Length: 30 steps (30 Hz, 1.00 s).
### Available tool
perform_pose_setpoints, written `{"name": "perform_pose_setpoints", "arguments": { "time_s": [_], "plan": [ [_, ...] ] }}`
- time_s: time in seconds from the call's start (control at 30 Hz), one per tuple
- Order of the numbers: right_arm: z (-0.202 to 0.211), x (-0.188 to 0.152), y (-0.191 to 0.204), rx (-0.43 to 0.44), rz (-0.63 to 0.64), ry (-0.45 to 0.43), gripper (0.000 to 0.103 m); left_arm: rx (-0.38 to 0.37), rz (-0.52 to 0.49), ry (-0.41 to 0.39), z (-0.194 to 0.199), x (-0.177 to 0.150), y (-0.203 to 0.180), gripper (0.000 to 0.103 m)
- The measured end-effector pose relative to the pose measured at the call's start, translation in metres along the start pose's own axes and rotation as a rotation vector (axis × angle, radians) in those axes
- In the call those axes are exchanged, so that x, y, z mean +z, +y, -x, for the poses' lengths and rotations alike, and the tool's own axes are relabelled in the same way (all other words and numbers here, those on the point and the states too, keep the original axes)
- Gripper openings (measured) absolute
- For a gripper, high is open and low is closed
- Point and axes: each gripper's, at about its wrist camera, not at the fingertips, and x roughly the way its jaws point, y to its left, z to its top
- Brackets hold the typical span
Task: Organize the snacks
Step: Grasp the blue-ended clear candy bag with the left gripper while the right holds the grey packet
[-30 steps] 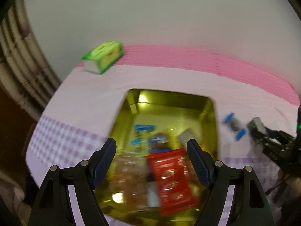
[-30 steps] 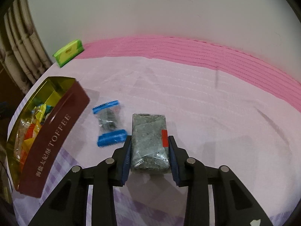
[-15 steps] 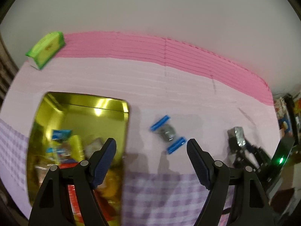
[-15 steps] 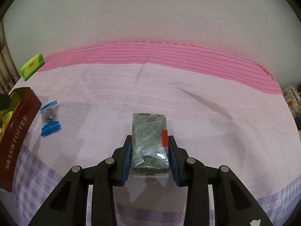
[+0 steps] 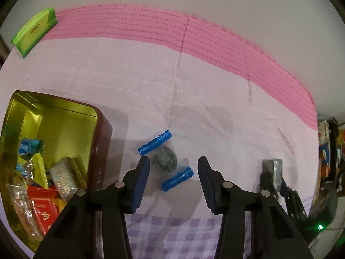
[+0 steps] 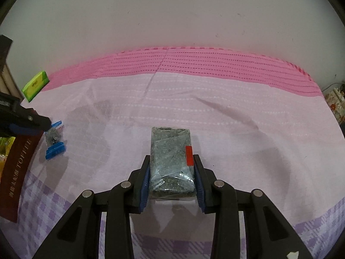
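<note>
A clear snack packet with blue crimped ends (image 5: 166, 161) lies on the pink cloth, also in the right wrist view (image 6: 54, 140). My left gripper (image 5: 173, 168) is open, its fingers on either side of the packet, just above it. A maroon toffee tin with a gold inside (image 5: 64, 116) holds several wrapped snacks at the left; its side shows in the right wrist view (image 6: 16, 172). My right gripper (image 6: 171, 170) is shut on a grey-green wrapped block with a red sticker (image 6: 171, 161), held over the cloth; it shows in the left wrist view (image 5: 272, 172).
A green box (image 5: 34, 31) lies at the far left of the table by the wall, also in the right wrist view (image 6: 35, 85). The cloth has a dark pink band at the back and purple checks at the front. Cluttered items stand off the right edge (image 5: 327, 151).
My left gripper has swung from over the tin to the right and come down around the blue-ended packet. My right gripper, still holding the block, has moved right, away from the tin.
</note>
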Motion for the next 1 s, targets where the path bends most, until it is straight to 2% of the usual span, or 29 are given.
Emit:
{"name": "perform_pose_setpoints", "arguments": {
  "time_s": [0.2,0.27,0.57,1.0],
  "plan": [
    [0.001,0.000,-0.004,0.008,-0.006,-0.001,0.034,0.048,-0.018,-0.010,-0.015,0.006,-0.011,0.046],
    [0.001,0.000,-0.004,0.008,-0.006,-0.001,0.034,0.057,-0.031,-0.005,-0.020,0.008,-0.011,0.036],
    [0.001,0.000,-0.004,0.012,-0.009,-0.001,0.034,0.075,-0.129,-0.006,-0.022,-0.007,-0.012,0.025],
    [0.000,0.000,-0.003,0.003,-0.003,0.000,0.034,0.086,-0.203,-0.041,0.000,-0.041,-0.007,0.024]
  ]
}}
